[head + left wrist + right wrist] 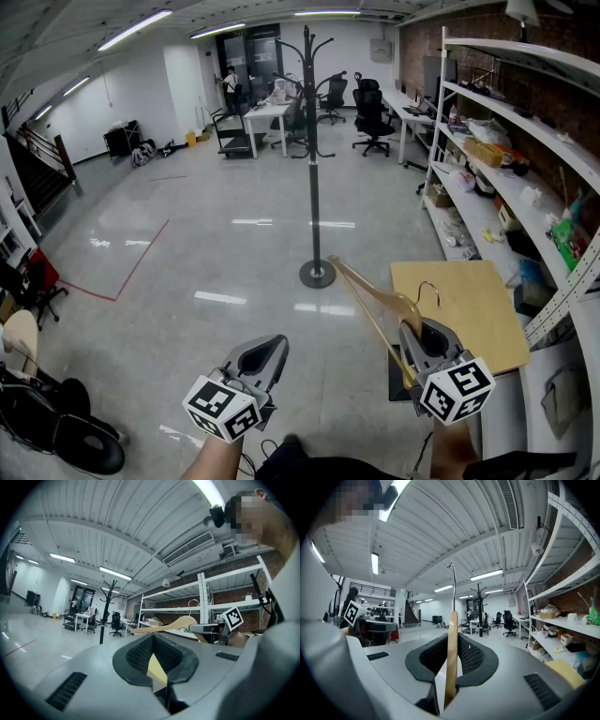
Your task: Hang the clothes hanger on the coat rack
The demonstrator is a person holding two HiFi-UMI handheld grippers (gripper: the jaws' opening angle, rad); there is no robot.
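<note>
While the right gripper [424,339] is held out over the floor [187,244], its jaws are clamped on one arm of the hanger [375,292] and carry it in the air. The hanger is light, bare wood with curved shoulders, a thin lower bar and a silver wire hook [431,291]. In the head view its long axis runs from the jaws forward and to the left, with the free end towards the base of the coat rack [312,169], well apart from it. The hook rises from the middle of the hanger, over the edge of the table [469,319]. In the right gripper view the gripped arm stands upright between the jaws. The left gripper [265,354] is held low beside the right one, jaws closed with nothing between them.
</note>
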